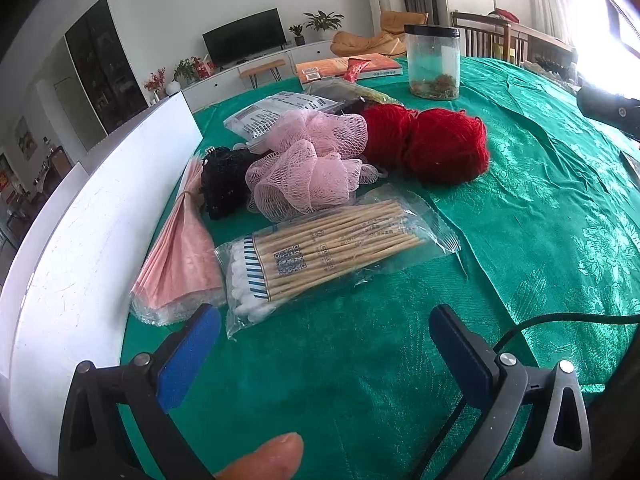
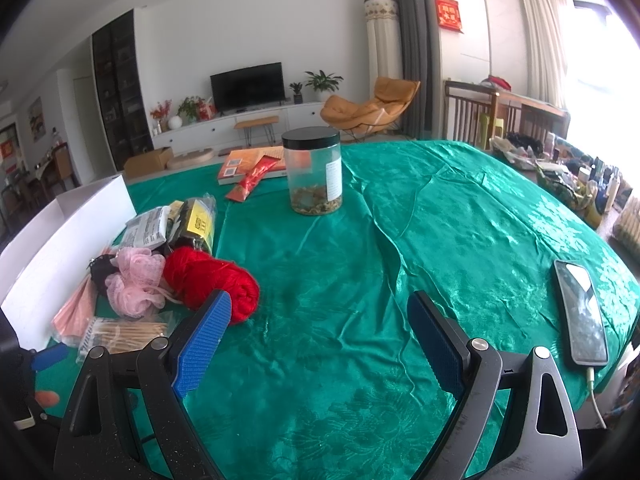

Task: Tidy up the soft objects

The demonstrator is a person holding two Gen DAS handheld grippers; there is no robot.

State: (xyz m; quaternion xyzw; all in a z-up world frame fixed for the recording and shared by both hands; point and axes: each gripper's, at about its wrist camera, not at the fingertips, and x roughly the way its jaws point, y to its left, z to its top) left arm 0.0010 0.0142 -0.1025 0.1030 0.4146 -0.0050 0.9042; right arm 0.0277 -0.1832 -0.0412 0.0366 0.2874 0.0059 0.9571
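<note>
A pink mesh bath pouf [image 1: 308, 160] lies on the green tablecloth [image 1: 500, 220], with red yarn [image 1: 432, 144] to its right and a black mesh item [image 1: 224, 184] to its left. A bag of cotton swabs [image 1: 320, 252] lies in front of them, with a pink folded packet [image 1: 180, 256] at its left. My left gripper [image 1: 324, 344] is open and empty, just short of the swab bag. My right gripper [image 2: 320, 340] is open and empty over bare cloth, right of the yarn [image 2: 212, 280] and pouf [image 2: 136, 280].
A white box [image 1: 80, 248] stands along the left; it also shows in the right wrist view [image 2: 60, 236]. A clear jar with a black lid [image 2: 314, 172], a book [image 2: 248, 164] and packets [image 2: 172, 224] sit farther back. A phone [image 2: 582, 312] lies at right on a cable.
</note>
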